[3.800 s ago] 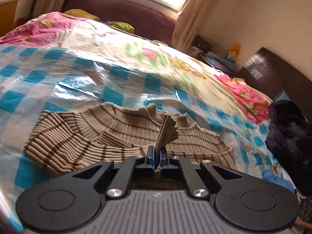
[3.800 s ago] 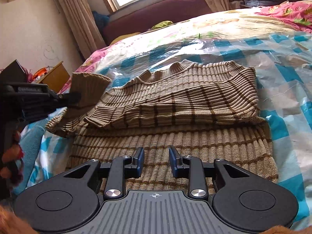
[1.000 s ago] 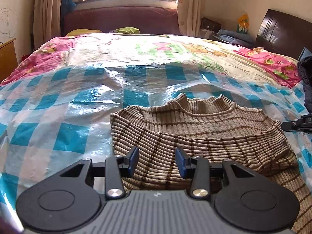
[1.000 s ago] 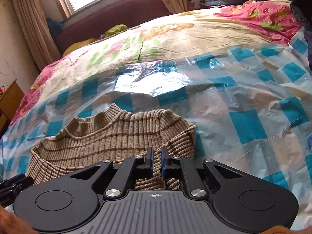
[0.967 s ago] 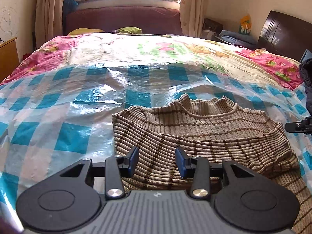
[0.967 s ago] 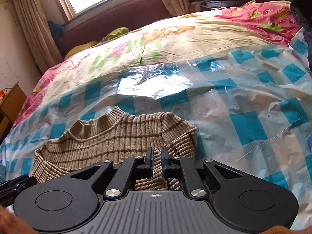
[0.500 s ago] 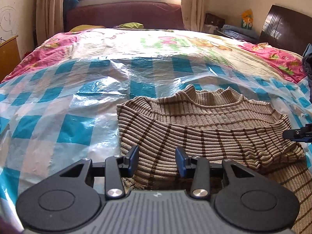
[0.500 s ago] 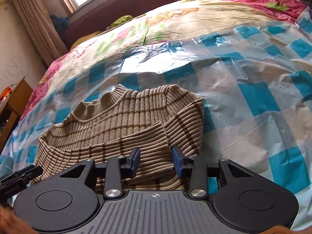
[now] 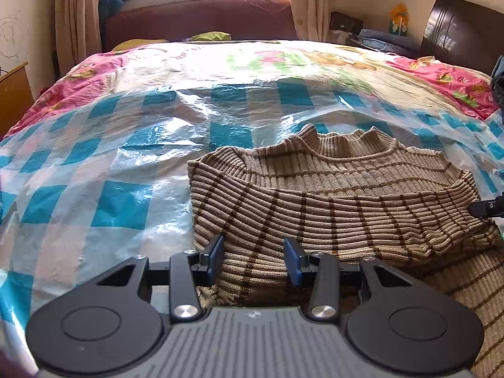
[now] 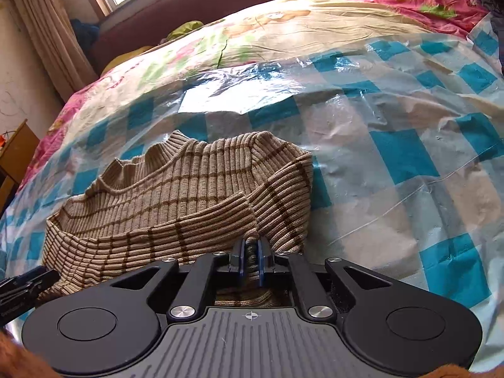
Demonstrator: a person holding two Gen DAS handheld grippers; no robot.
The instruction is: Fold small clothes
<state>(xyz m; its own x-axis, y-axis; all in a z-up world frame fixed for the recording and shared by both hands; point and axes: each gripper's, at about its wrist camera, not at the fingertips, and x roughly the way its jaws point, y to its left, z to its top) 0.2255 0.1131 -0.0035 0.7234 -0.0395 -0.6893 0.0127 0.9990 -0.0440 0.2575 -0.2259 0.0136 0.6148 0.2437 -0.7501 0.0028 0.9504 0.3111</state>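
Ribbed striped sweater (image 9: pixel 330 195) on the plastic-covered bed (image 9: pixel 110 170), collar pointing away from both sets of fingers.
Its long axis runs crosswise. Left gripper (image 9: pixel 253 260) fingers stand apart over the near-left edge; right gripper (image 10: pixel 251 260), apart half a second ago, now pinches the near-right fold.

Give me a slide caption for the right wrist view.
Right tool pinches the striped sweater on the checkered plastic sheet.
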